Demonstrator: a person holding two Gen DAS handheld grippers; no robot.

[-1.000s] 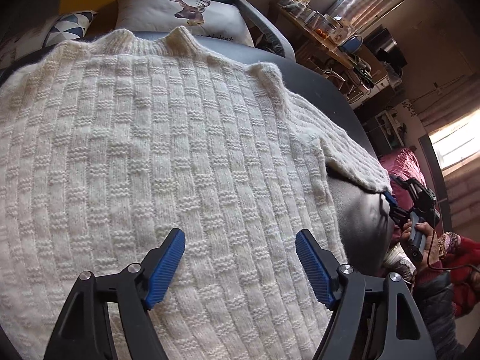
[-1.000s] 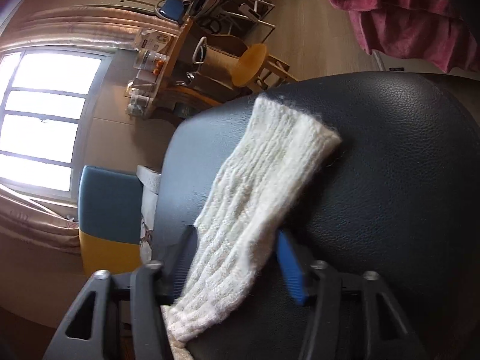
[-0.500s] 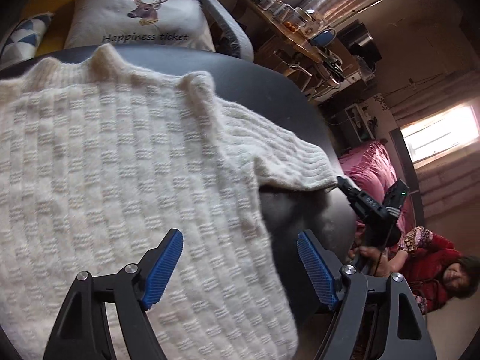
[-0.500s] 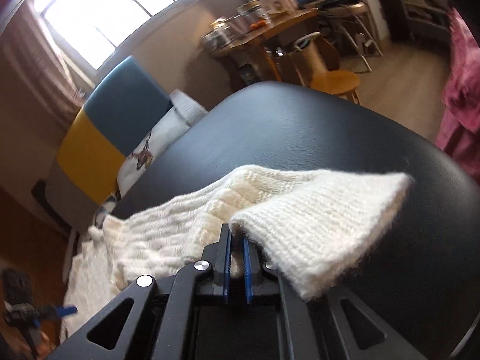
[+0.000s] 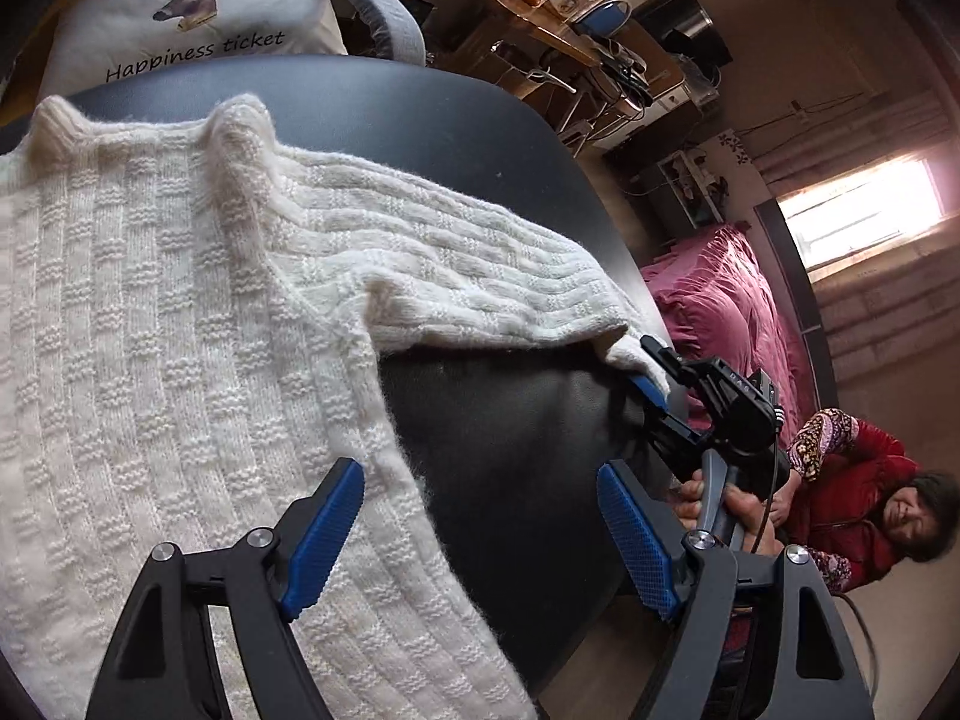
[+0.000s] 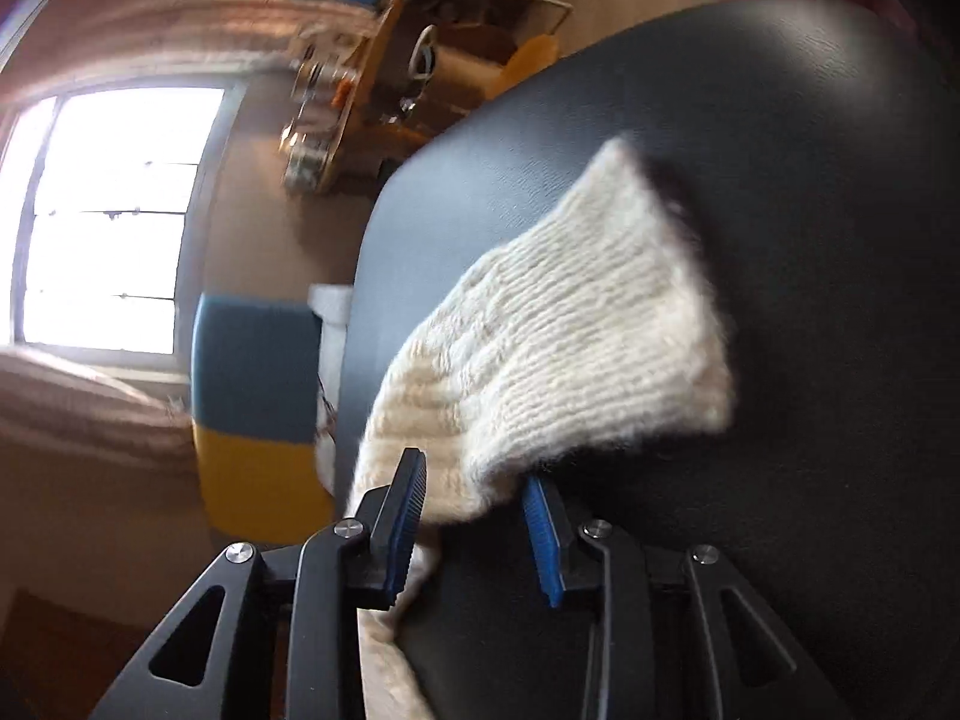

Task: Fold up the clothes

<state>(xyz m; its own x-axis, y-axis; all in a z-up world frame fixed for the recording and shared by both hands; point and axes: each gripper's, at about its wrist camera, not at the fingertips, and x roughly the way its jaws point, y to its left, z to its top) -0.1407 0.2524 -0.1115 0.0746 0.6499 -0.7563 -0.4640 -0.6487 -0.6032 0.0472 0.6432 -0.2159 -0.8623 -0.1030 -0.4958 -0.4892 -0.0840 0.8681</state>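
A cream knitted sweater (image 5: 150,330) lies flat on a black padded surface (image 5: 510,450). Its sleeve (image 5: 480,276) stretches out to the right across that surface. My left gripper (image 5: 477,471) hangs open above the sweater's right side edge, with nothing between its fingers. My right gripper (image 5: 651,381) sits at the sleeve's cuff near the surface's right edge. In the right wrist view the cuff (image 6: 570,330) lies between the parted fingers of my right gripper (image 6: 473,471), and the jaws stand apart around it.
A deer-print cushion (image 5: 192,18) lies behind the sweater's collar. A blue and yellow chair back (image 6: 258,390) stands past the surface. A cluttered table (image 5: 570,30), a pink bedcover (image 5: 720,312) and a person in red (image 5: 852,510) on the floor are at the right.
My right gripper was shut on the cuff half a second ago; its jaws now stand apart and the view has rolled. My left gripper has shifted right to the sweater's side edge.
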